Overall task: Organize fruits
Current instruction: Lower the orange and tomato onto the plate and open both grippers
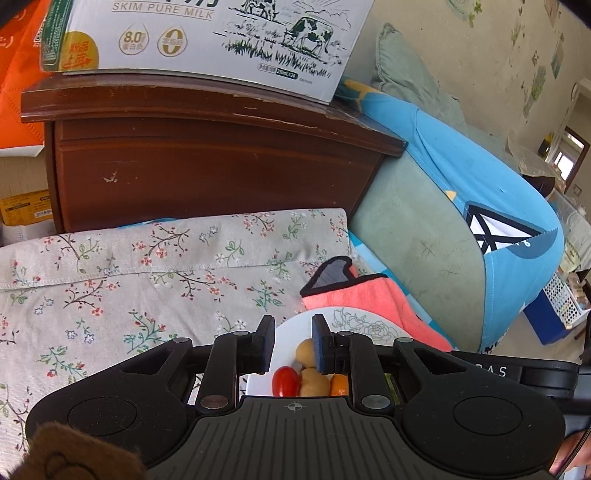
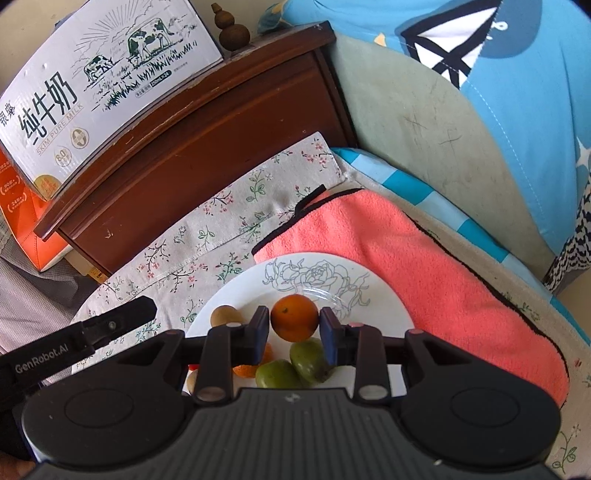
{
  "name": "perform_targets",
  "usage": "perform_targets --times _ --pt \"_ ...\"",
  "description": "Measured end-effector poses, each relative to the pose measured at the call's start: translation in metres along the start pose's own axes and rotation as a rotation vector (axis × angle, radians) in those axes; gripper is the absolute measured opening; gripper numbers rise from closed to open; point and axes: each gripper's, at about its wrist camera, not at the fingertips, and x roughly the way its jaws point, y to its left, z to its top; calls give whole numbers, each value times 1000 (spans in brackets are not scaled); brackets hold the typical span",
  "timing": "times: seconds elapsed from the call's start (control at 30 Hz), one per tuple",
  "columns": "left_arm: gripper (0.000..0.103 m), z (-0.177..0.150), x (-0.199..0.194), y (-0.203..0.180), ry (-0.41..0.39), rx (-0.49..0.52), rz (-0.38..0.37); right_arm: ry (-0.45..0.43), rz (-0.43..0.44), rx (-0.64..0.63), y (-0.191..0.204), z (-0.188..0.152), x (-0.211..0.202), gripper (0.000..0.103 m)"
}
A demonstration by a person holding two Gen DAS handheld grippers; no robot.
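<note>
The right gripper (image 2: 294, 325) is seen with its jaws set on either side of an orange (image 2: 294, 317); the pads lie at the fruit's flanks and appear to touch it, so it is judged to be gripped, though whether it is lifted or resting on the plate (image 2: 388, 295) cannot be told. Just behind the fingers, two green fruits (image 2: 295, 363) are lain side by side, with a smaller orange piece (image 2: 251, 365) partly hidden under the left finger and a tan round fruit (image 2: 226, 315) nearer the plate's left rim.

The left gripper (image 1: 293, 345) is held with its jaws a narrow way apart and nothing between them (its pads hover above the plate). Below them a red tomato (image 1: 285, 380), two tan fruits (image 1: 309, 365) and a sliver of orange (image 1: 339, 384) are visible.

The white plate, printed with a rose outline, is set partly on a floral cloth (image 2: 207, 236) and partly on a pink towel (image 2: 424, 251). Beyond these stand a wooden cabinet (image 1: 207, 162), a milk carton box (image 1: 207, 33) and a blue cushion (image 2: 480, 92).

As to progress, most fruit is judged to be gathered on the plate already. No loose fruit is visible on the cloth or towel, so the orange may be the last piece, or only a rearrangement; this cannot be settled.
</note>
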Motion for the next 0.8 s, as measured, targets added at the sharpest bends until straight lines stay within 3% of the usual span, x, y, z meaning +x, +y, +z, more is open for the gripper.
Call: perform_targets --times 0.27,0.37,0.5,0.7,0.8 --pt "25 -2 -1 1 24 -3 34 -16 15 1 4 3 -7 32" --pt "47 -5 -6 -3 25 11 62 -13 10 -15 8 1 -9 36" --pt "65 -7 -17 -10 27 36 96 -20 -28 -37 12 -2 -19 42" --pt "86 -13 -33 -23 32 78 152 -30 -87 -63 18 -10 -39 52" --pt "90 -19 -37 -27 49 81 190 -37 -111 -81 21 -15 -50 60"
